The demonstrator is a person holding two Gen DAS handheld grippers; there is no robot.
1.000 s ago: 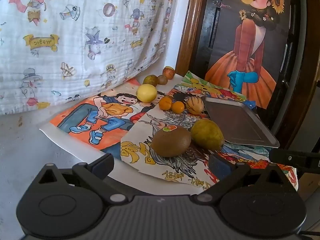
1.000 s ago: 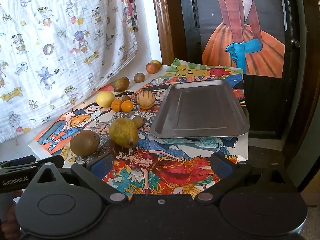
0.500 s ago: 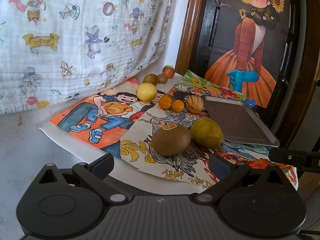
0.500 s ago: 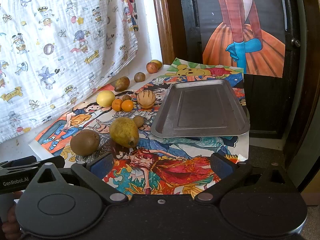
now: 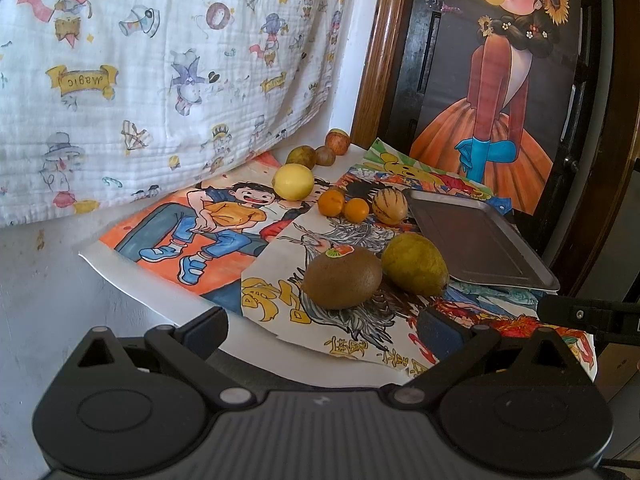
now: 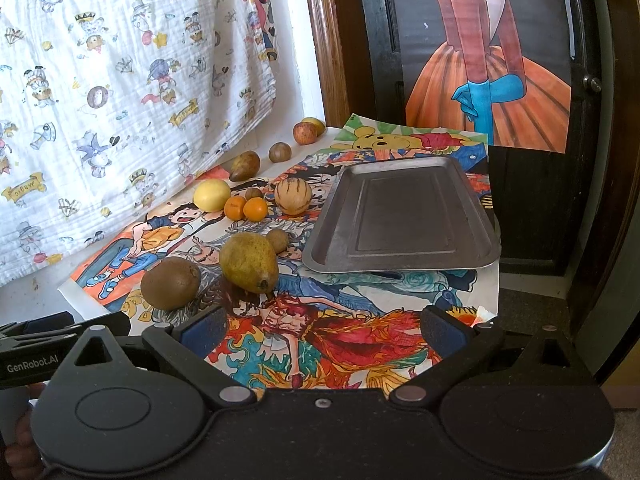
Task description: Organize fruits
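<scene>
Nothing is lifted yet; I judge this the very start, with both my claws hanging back at the near edge of the table and every fruit lying loose on the coloured cartoon posters point(image 6: 348, 340).

My left gripper point(image 5: 320, 326) has its fingers spread wide, with nothing between them. Straight ahead of it lies the brown fuzzy kiwi with a small sticker point(image 5: 342, 276), touching or nearly touching the green-yellow pear point(image 5: 414, 264) on its right. Farther back, from the left, come the round yellow lemon-like fruit point(image 5: 293, 181), two small oranges point(image 5: 343, 206) side by side, and a pale striped round fruit point(image 5: 390, 207); three brownish fruits sit near the back wall, too small for me to name with confidence.

At the right stands the empty rectangular metal tray point(image 6: 404, 258), its near rim just beside the pear, with a small brown fruit point(image 6: 277, 240) tucked between the two.

My right gripper point(image 6: 320, 330) is also spread apart and empty, low over the posters in front of the tray.

The next move, I'd say, is the left claw going forward to straddle the kiwi, closing gently because it looks soft and may roll, then carrying it rightwards over the pear to the tray.
</scene>
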